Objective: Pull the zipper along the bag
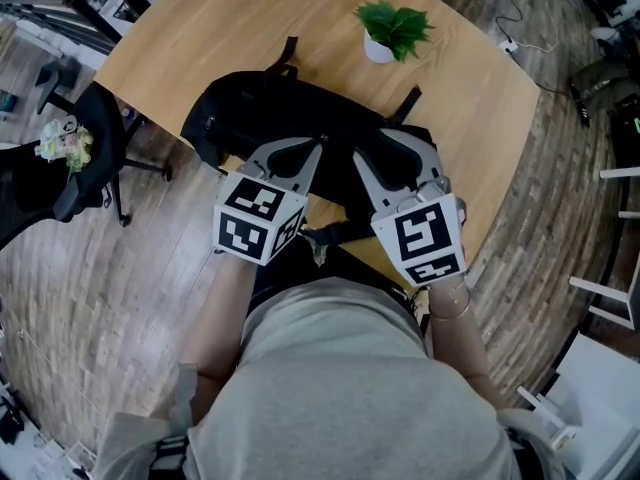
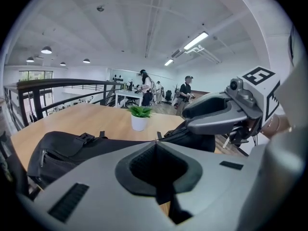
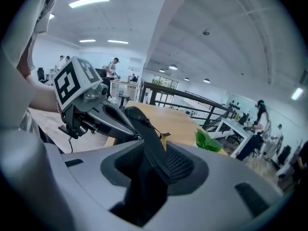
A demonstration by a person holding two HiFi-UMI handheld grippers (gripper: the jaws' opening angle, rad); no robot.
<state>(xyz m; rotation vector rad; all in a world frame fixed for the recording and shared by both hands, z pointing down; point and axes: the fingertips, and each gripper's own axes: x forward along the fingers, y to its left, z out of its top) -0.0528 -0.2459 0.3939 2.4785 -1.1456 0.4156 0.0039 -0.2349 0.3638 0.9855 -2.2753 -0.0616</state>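
Observation:
A black bag (image 1: 262, 116) lies across the wooden table (image 1: 200, 38); it fills the lower left of the left gripper view (image 2: 67, 150). My left gripper (image 1: 318, 148) rests on the bag's near edge, its tips (image 2: 155, 142) pressed together on a small bit of black bag material. My right gripper (image 1: 392, 143) stands just to its right over the bag's right end. Its jaws (image 3: 154, 148) are apart, and a black strap of the bag (image 3: 144, 126) rises between them, leaning on the right pad. The zipper pull is not clear in any view.
A small potted plant (image 1: 392, 30) in a white pot stands on the table beyond the bag. A black office chair (image 1: 90, 158) stands on the wood floor at the left. A dark railing (image 2: 48, 88) and people at desks are far behind.

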